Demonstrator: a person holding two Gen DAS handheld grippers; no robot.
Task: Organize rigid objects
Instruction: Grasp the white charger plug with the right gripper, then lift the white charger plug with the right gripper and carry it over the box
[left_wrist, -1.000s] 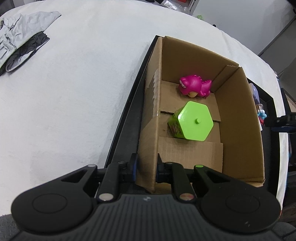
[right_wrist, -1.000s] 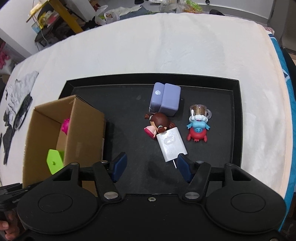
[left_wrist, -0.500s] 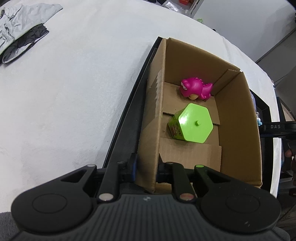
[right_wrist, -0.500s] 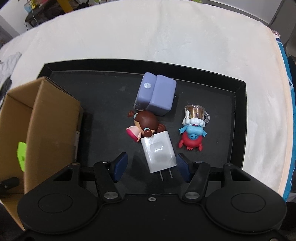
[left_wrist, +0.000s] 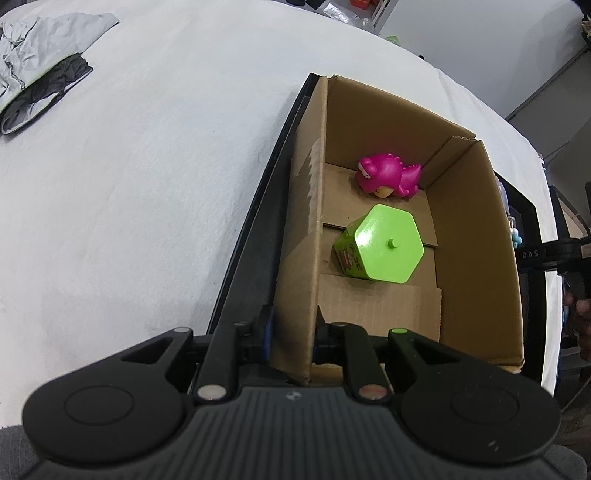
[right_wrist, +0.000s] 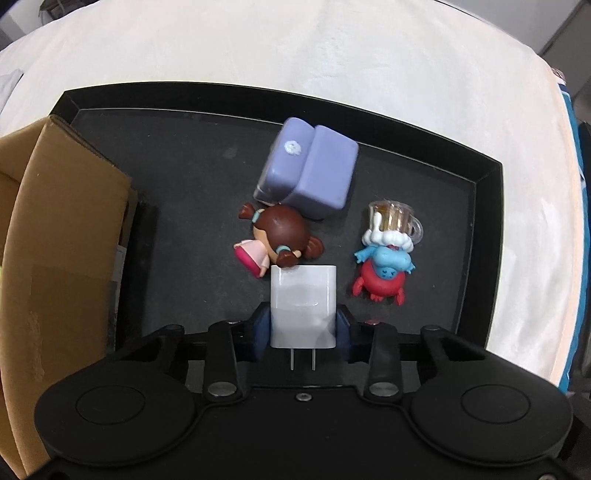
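Right wrist – right gripper (right_wrist: 303, 328) clamps one charger (right_wrist: 303, 306); left gripper (left_wrist: 291, 332) pinches box wall (left_wrist: 295, 277)

Your left camera sat close above the cardboard box (left_wrist: 476, 236) and looked steeply down into it, with the white cloth (left_wrist: 129, 184) toward ten o'clock. Your right camera looked straight down, close over the black tray (right_wrist: 192, 184). Both views shared the box, at nine o'clock in the right view, and the tray's rim.
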